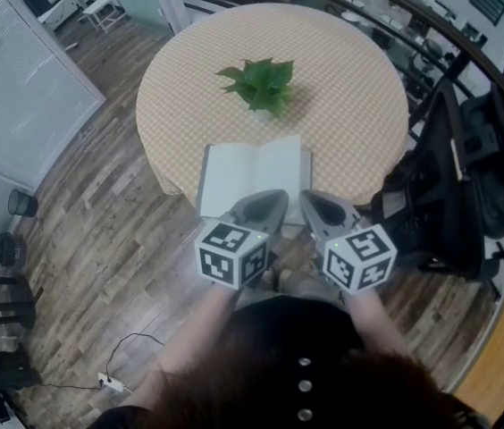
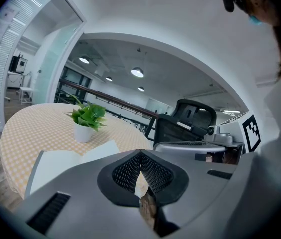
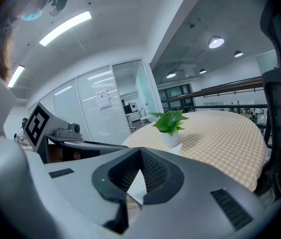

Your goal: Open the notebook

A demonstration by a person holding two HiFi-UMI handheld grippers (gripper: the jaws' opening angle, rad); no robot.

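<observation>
Though near the notebook (image 1: 254, 175), both jaws together, empty.

- Table (image 1: 359, 105): bare cloth left, right and far of the plant (image 1: 261, 83), free to pass.
- Plant stands mid-table just beyond the open notebook (image 1: 252, 172) and blocks a straight far reach.
- Notebook lies flat at the near edge, low.
- Black chair (image 1: 466, 177) crowds the table's right side.
- Floor (image 1: 91, 204) to the left is open.
</observation>
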